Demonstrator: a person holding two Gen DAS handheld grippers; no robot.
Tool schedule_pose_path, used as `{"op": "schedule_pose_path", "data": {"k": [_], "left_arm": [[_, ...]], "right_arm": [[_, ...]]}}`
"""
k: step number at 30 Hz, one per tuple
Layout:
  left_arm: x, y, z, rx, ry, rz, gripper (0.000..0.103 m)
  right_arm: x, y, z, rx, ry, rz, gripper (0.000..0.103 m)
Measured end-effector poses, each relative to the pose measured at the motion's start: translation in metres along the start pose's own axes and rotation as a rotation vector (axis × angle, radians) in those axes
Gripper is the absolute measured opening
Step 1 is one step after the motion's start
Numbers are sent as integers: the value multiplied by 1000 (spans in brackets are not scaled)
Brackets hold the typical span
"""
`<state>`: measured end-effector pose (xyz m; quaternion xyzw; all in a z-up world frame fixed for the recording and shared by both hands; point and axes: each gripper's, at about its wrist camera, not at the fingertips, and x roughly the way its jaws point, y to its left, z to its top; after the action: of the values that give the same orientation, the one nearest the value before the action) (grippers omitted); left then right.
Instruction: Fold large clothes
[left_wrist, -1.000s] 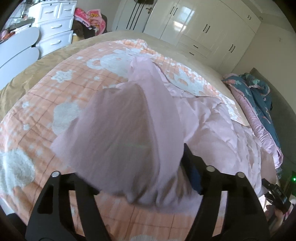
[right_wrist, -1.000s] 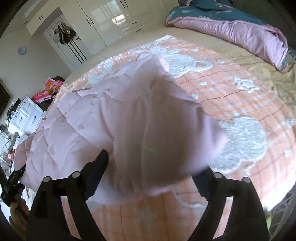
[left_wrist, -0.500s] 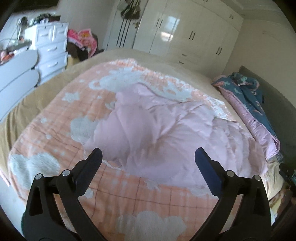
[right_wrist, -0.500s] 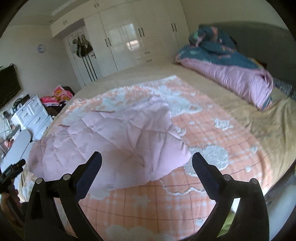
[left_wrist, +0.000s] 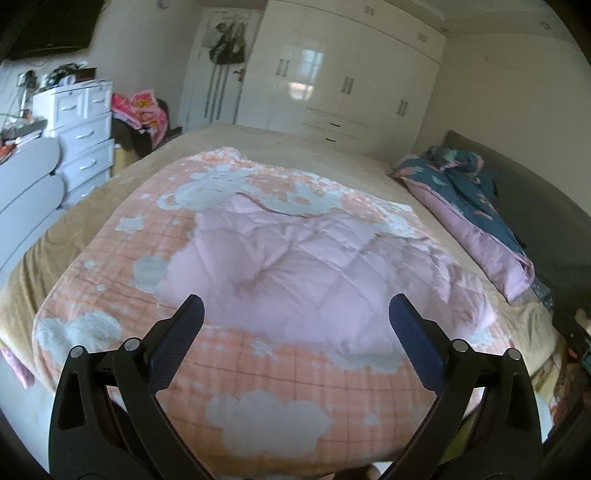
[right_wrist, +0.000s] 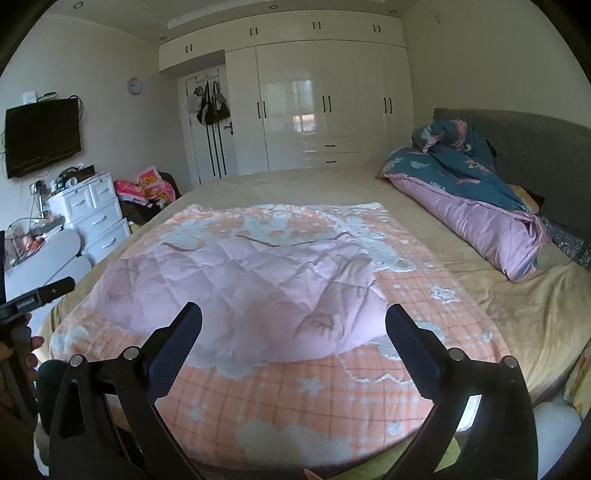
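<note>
Both my left tool (left_wrist: 295, 314) and right tool (right_wrist: 293, 321) are spread wide, empty. Pink quilted jacket (right_wrist: 243, 284) lies folded-over on the bed blanket (right_wrist: 295, 398). I reckon next: grab an edge, fold again.

So the bed (right_wrist: 491, 295) has a tan sheet on it, and right ahead of the open fingers there's a peach checked blanket (right_wrist: 295, 398) with white cloud shapes spread flat. A pink quilted garment (right_wrist: 243, 291) sits on that blanket, just past the fingertips. Off to the right by the grey headboard (right_wrist: 535, 147) there's a rolled-up teal and lilac duvet (right_wrist: 476, 206) lying on the sheet.
</note>
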<state>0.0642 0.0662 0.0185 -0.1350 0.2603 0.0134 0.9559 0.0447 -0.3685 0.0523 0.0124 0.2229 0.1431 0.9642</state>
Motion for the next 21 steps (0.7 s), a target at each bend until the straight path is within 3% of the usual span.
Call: {"op": "schedule_pose_path", "data": {"k": [11,21], "left_arm": [[-2,-36,-36,62,31,-82,94],[2,-40,-41,75,47,-70,94]], "right_arm": [[14,40,-29,-59,101,44,99],[21,49,-31,-55,111,82,99]]}}
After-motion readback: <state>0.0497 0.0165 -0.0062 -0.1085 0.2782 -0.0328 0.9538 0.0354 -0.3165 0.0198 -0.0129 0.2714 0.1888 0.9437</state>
